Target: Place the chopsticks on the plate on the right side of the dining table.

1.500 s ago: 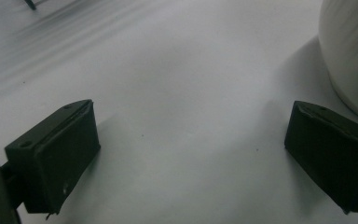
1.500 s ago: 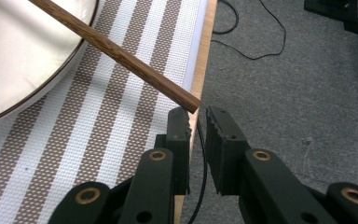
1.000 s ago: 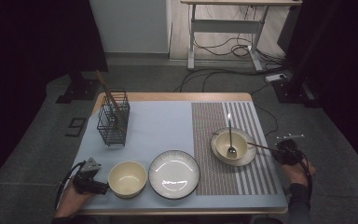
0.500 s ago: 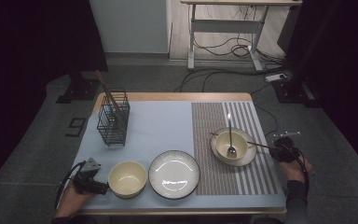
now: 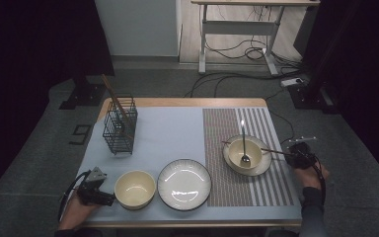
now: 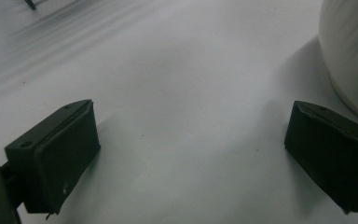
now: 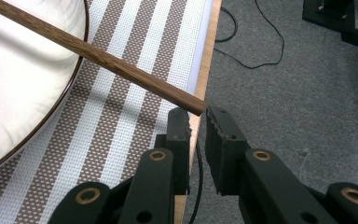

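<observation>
At the right tongs' (image 7: 196, 116) tips, chopstick (image 7: 93, 51) end.

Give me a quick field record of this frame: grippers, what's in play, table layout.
left gripper: open, resting on the blue mat beside the cream bowl
right gripper: jaws nearly closed at the end of the wooden chopstick, grip unclear
chopstick: lies across the plate on the striped mat
spoon: in that plate's bowl
centre: empty plate
back left: wire basket
</observation>
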`<state>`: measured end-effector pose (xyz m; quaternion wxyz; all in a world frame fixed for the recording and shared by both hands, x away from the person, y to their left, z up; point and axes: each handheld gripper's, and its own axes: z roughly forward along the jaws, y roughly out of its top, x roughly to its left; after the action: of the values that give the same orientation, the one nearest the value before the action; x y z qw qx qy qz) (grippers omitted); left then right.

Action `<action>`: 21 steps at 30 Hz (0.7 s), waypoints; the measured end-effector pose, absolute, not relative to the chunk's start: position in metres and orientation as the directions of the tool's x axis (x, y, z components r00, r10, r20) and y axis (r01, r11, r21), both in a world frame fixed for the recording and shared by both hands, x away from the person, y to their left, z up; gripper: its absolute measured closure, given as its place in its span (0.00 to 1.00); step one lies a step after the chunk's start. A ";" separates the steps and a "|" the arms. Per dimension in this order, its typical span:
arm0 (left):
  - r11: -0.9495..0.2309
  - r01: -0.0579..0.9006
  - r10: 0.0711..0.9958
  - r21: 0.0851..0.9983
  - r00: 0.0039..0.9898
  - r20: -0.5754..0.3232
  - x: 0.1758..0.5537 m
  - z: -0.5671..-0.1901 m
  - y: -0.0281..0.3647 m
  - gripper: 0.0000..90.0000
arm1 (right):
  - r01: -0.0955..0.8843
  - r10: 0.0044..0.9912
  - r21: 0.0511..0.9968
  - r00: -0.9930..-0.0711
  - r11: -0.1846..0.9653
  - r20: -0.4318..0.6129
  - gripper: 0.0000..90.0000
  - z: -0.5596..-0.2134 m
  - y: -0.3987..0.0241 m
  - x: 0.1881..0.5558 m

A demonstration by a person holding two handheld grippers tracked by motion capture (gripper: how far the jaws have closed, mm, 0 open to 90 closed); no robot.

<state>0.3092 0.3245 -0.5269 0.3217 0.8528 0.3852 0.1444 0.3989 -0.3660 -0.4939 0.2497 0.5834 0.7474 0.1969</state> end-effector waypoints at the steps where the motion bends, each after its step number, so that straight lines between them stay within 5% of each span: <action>1: -0.496 0.564 0.750 0.660 0.662 -0.002 0.309 -0.527 0.324 0.03 | 0.772 0.969 0.586 -0.197 0.246 -0.146 0.88 -0.494 -0.366 0.399; 21: -0.496 0.564 0.750 0.660 0.662 -0.002 0.309 -0.527 0.324 0.03 | 0.759 0.961 0.589 -0.230 0.277 -0.156 0.88 -0.493 -0.358 0.407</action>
<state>0.3092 0.3245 -0.5269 0.3216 0.8529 0.3852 0.1443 0.4072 -0.3576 -0.4926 0.2523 0.5670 0.7583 0.1996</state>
